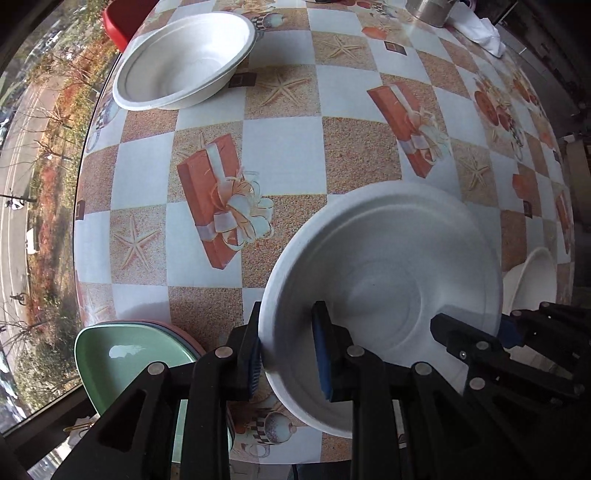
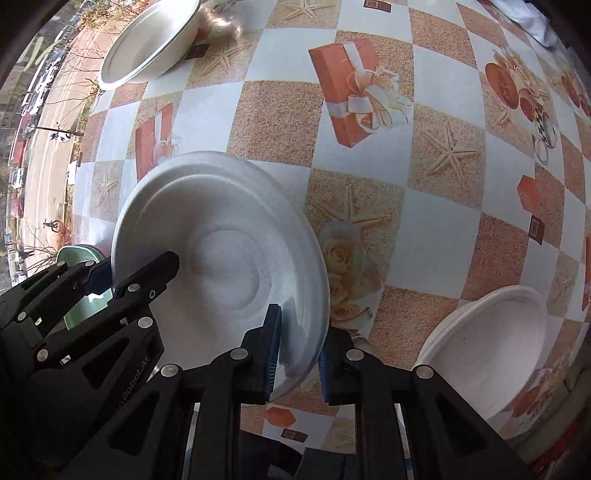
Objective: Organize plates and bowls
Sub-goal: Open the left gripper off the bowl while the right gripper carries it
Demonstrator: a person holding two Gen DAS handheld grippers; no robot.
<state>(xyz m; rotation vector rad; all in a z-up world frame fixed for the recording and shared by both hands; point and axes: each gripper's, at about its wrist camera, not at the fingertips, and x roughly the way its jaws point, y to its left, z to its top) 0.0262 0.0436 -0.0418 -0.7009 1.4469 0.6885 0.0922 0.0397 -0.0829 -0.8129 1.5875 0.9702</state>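
A white paper bowl [image 1: 388, 280] is held between both grippers just above the patterned table; it also shows in the right wrist view [image 2: 221, 251]. My left gripper [image 1: 288, 354] is shut on its left rim, one finger outside, one inside. My right gripper [image 2: 297, 350] is shut on its right rim and shows at the right of the left wrist view [image 1: 476, 336]. A second white bowl [image 1: 184, 59] sits at the far left edge of the table. A third white bowl [image 2: 487, 347] stands near right. Stacked green and pink plates [image 1: 125, 362] lie near left.
The table [image 1: 354, 147] has a checkered cloth with gift boxes and starfish. A metal can [image 1: 430, 11] and a white cloth [image 1: 478, 29] lie at the far right. A red chair [image 1: 118, 22] stands beyond the far left edge. A window runs along the left.
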